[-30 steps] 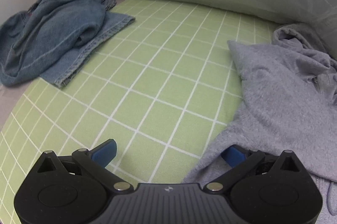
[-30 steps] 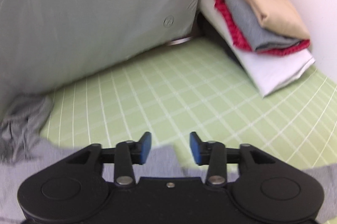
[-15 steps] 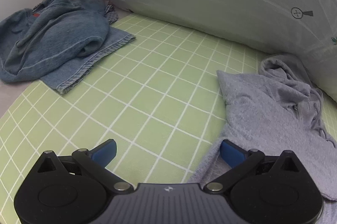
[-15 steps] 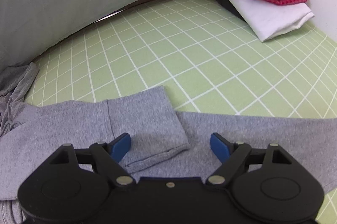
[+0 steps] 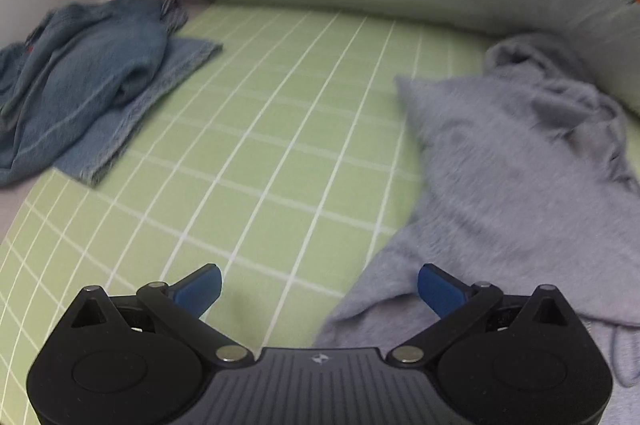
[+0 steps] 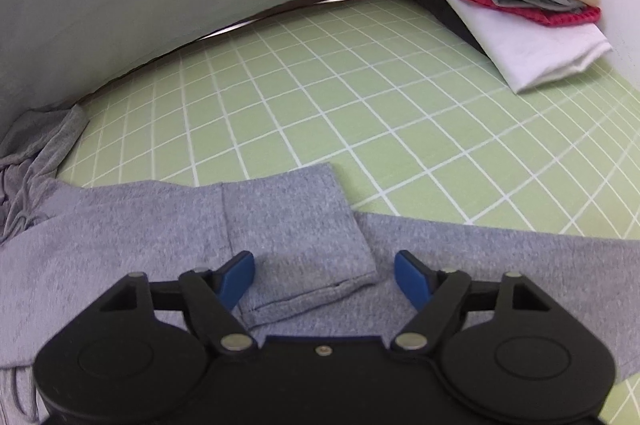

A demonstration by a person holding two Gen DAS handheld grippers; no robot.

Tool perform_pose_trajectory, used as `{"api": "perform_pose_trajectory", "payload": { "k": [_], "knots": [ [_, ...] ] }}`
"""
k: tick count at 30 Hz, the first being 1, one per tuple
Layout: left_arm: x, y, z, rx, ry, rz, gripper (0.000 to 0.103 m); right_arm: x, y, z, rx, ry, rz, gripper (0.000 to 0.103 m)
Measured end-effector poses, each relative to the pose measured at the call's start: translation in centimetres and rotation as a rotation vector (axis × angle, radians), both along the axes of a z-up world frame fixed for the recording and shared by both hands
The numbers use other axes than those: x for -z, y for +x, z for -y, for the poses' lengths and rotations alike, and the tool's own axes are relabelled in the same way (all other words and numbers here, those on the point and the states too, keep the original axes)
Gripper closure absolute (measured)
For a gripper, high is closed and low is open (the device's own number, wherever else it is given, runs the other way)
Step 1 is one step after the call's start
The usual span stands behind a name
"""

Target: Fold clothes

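Left hand-held gripper (image 5: 319, 289): held with fingers spread wide, nothing clamped, at the left edge of the grey knit hooded sweatshirt (image 5: 508, 177).
Right hand-held gripper (image 6: 324, 277): fingers apart, astride the folded-over sleeve cuff (image 6: 296, 225).
Sweatshirt: spread on the green gridded mat (image 6: 320, 97).

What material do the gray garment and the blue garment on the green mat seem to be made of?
The gray garment looks like soft heathered knit, probably cotton jersey: speckled matte surface, stitched hem on its folded sleeve. The blue garment looks like denim: faded blue, thick folds, pale seam lines, though the picture is blurred.
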State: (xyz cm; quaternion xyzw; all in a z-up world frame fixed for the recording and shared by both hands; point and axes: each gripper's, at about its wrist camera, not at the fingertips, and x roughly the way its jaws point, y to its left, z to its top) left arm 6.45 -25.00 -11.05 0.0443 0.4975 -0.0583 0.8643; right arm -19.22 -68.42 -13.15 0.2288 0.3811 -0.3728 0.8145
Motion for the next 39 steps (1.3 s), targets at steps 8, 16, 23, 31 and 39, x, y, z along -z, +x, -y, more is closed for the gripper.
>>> {"api": "perform_pose_trajectory", "payload": {
  "k": [8, 16, 23, 31, 39],
  "knots": [
    [0.5, -0.3, -0.5, 0.013, -0.015, -0.005, 0.000, -0.8, -0.8, 0.1, -0.019, 0.017, 0.050, 0.087],
    [0.6, -0.4, -0.5, 0.016, -0.016, 0.004, 0.000, -4.6, -0.5, -3.0, -0.047, -0.011, 0.173, 0.088],
    [0.6, -0.3, -0.6, 0.050, -0.014, -0.006, 0.000, -6.2, 3.2, -8.1, -0.123, 0.108, 0.303, 0.088],
    [0.7, -0.6, -0.9, 0.103, -0.018, 0.006, 0.000, -7.1, 6.5, -13.3, -0.291, 0.335, 0.471, 0.024],
    [0.0, -0.4, -0.9, 0.074, -0.024, -0.023, 0.000, -6.4, 3.5, -11.6, -0.180, 0.013, 0.234, 0.000]
  ]
}}
